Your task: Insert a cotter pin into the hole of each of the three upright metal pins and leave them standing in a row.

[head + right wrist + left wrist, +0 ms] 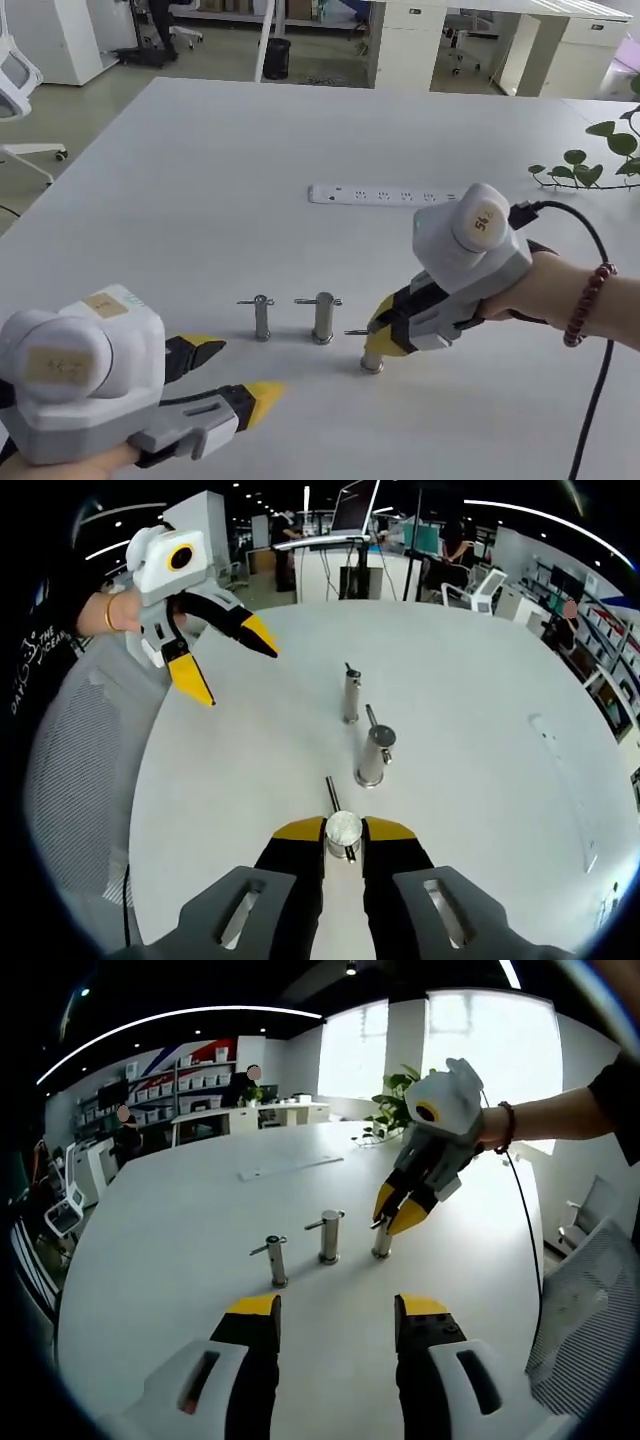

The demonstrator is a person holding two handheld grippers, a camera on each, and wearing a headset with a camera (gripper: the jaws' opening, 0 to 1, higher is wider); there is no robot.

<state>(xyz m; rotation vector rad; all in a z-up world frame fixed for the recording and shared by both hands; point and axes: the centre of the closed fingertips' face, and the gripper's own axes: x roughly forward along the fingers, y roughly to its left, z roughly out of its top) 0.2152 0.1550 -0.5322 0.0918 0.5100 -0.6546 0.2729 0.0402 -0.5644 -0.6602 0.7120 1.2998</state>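
Open: bare white surface [200, 180] around the row.
Blocked: three upright silver metal pins [322, 320]; right hand-held gripper [380, 330] clamps rightmost pin [372, 362].

Three short upright metal pins stand in a row on the white table [200, 180]. The left pin [261, 322] and middle pin [322, 320] each carry a thin cotter pin [256, 300] across the top. The grey, yellow-tipped right gripper [383, 328] grips the top of the right pin [372, 361]. The left gripper [237, 370] hovers at near left, jaws apart.
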